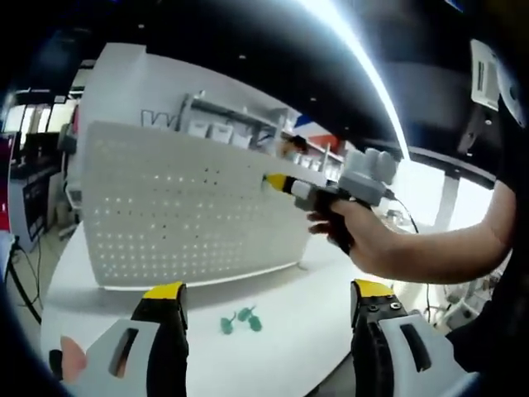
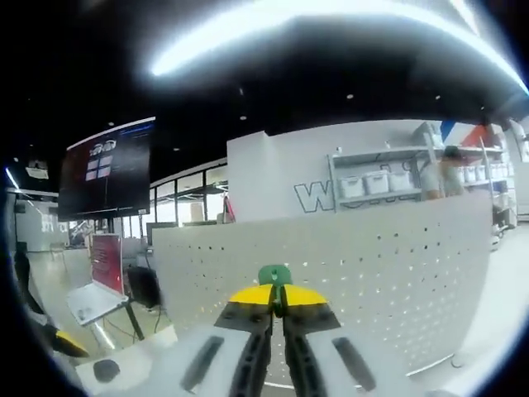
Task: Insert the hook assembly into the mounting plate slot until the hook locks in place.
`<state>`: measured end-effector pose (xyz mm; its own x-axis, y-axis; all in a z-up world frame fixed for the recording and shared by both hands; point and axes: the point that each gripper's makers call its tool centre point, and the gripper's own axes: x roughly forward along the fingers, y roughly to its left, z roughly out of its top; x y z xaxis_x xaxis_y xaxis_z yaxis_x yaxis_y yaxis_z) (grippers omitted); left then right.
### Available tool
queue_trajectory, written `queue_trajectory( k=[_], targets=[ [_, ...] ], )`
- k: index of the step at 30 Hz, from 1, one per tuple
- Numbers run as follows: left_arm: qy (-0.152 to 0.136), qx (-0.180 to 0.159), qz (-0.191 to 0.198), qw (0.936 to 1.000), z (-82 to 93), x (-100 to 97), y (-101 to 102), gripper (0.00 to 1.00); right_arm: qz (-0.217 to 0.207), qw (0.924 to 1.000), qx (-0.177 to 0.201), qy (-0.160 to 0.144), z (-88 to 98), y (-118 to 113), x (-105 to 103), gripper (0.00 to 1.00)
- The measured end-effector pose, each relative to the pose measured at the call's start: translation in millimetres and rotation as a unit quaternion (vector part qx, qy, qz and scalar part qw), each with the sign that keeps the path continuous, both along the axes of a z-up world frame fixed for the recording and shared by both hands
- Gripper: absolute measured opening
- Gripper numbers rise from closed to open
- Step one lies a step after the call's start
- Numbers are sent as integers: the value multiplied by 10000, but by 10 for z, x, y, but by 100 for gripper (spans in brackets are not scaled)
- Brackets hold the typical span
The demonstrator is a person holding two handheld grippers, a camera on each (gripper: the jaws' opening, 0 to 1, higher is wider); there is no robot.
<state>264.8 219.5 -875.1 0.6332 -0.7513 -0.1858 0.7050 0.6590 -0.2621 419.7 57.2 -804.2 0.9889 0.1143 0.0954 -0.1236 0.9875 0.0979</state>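
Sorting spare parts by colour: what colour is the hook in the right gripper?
Green; the hook shows best in the right gripper view, pinched at the pegboard.

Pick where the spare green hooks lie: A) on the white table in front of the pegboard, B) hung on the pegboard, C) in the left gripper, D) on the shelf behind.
A: the green hooks lie on the white table, in front of the pegboard.
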Motion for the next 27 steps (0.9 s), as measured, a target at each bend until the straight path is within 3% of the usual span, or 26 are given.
queue_trajectory(
  k=[10, 12, 27],
  targets=[
    [64, -12, 14, 10000, 1, 59, 9, 83, -201, 9998, -8, -10, -5, -160, 259, 1],
    [73, -16, 12, 10000, -10, 75, 5, 83, -255, 9995, 210, 33, -8, -219, 313, 1],
    [153, 55, -15, 9999, -35, 118, 42, 83, -694, 9974, 133, -109, 97, -528, 601, 1]
  ],
)
